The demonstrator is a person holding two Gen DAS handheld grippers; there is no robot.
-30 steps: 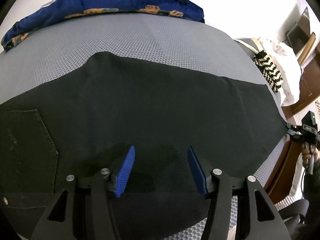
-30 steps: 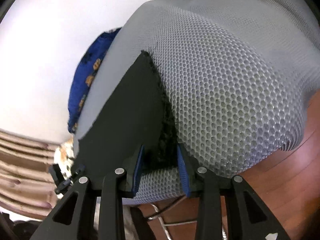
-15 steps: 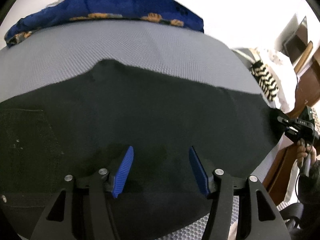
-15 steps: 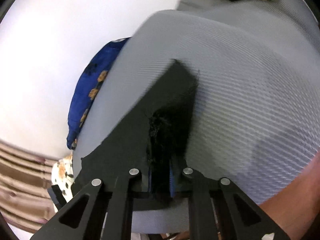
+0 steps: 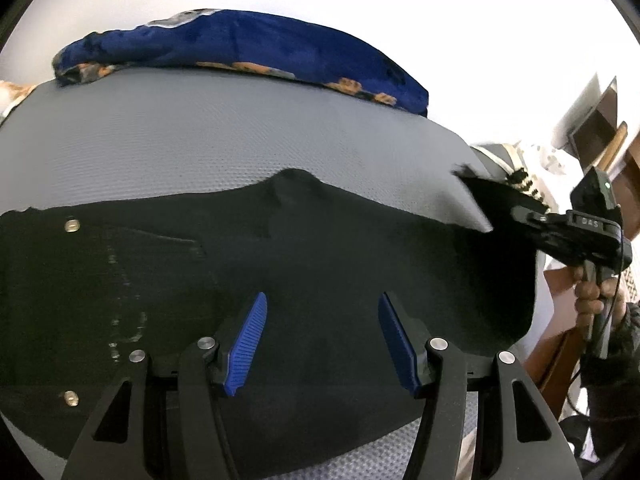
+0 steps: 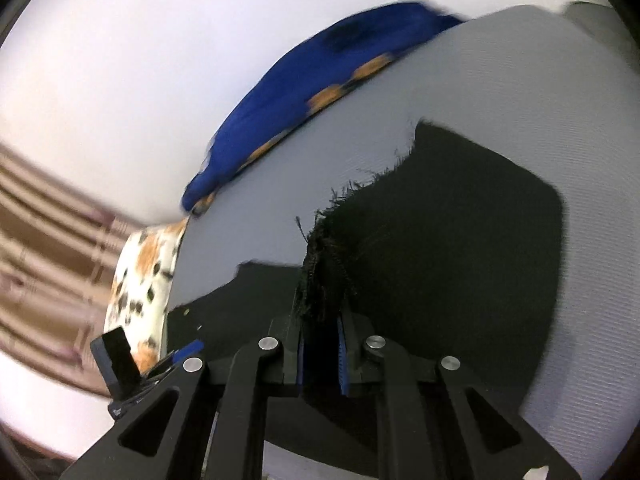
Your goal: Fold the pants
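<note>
With the right gripper (image 6: 322, 354) pinching the frayed hem of the black pants (image 5: 320, 264) and the left gripper (image 5: 320, 340) spread above them, that thin bite, blurred here, could probably slip.

Left tongs (image 5: 322, 340): matte black linkage arms with triangular cut-outs, round silver screws at the pivots, and two blue ribbed pads (image 5: 246, 344) set on the inner faces of the fingers. Right tongs (image 6: 322, 354): the same black frame, silver screws and blue ribbed pads; seen from the left wrist camera, the body is a black housing with a small green light and white lettering. The hand (image 5: 596, 300) on its handle emerges from a dark knitted sleeve (image 5: 616, 364), with a thin black cable beside it.
</note>
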